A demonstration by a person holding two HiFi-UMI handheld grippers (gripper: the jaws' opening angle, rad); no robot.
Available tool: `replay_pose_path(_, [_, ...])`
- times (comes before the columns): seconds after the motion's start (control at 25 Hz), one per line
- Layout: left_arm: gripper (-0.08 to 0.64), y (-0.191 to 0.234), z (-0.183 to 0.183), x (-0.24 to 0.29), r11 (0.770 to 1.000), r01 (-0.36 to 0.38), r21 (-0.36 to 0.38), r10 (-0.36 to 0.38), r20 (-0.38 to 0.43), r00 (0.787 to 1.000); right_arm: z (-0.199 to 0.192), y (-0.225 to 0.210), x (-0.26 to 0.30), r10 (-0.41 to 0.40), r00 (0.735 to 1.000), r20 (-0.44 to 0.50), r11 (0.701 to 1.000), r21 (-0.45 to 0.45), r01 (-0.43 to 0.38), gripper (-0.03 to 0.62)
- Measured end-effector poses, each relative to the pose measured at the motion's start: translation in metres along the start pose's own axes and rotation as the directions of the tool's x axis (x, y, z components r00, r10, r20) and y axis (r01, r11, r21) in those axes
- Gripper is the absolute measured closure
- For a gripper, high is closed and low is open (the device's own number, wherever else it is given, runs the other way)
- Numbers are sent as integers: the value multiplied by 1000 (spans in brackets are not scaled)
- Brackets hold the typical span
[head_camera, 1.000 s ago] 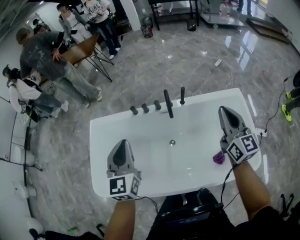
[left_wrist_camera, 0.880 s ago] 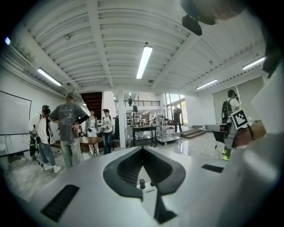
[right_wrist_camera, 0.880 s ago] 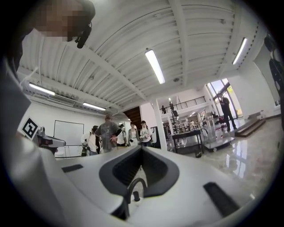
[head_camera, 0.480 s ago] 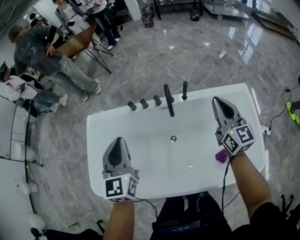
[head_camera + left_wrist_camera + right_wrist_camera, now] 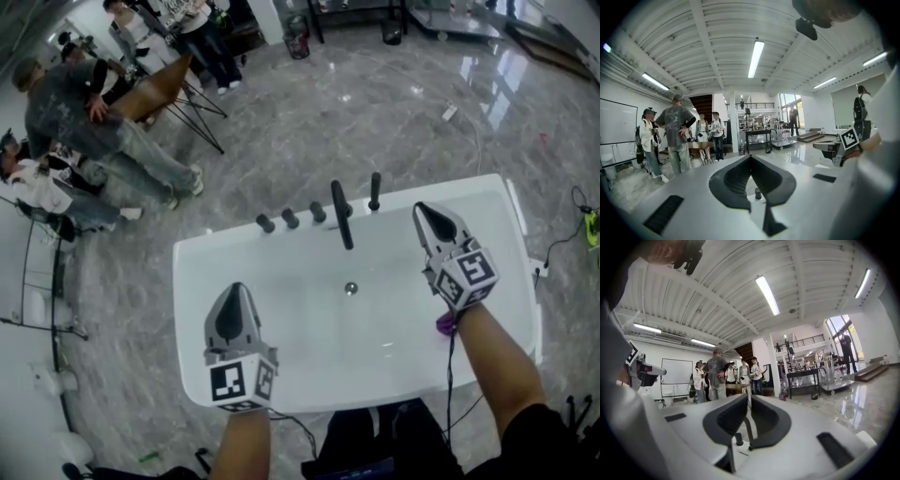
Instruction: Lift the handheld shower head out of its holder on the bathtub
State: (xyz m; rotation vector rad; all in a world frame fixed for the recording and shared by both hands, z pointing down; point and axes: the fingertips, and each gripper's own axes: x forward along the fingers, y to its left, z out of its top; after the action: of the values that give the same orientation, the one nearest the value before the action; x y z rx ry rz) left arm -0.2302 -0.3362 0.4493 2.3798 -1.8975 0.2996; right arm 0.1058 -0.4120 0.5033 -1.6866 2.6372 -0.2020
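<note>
Over the tub, your right gripper has neared the shower head. It and the left gripper are closed and empty, so open before grasping.

A bathtub stands on the floor, seen from its near side. Along its far rim, from left to right, stand three knobs, a spout and the shower head, upright. A drain lies in the middle of the tub's bottom. The left gripper hangs over the tub's near left part, the right gripper over its right side. People gather beyond the tub, far left.
</note>
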Motion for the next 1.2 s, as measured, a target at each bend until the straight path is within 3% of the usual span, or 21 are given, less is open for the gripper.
replay_pose_path(0.08, [551, 0, 2, 2, 1000, -1, 1, 1, 6, 1000, -8, -3, 7, -3, 1000, -13, 1000, 3, 3, 526])
replay_pose_path(0.36, [551, -2, -10, 15, 1000, 11, 17, -11, 6, 1000, -33, -19, 33, -17, 999, -34, 1000, 3, 18, 484])
replay_pose_path(1.2, [551, -22, -77, 69, 999, 29, -12, -30, -26, 999, -129, -52, 113, -18, 990, -143, 999, -40, 12, 437])
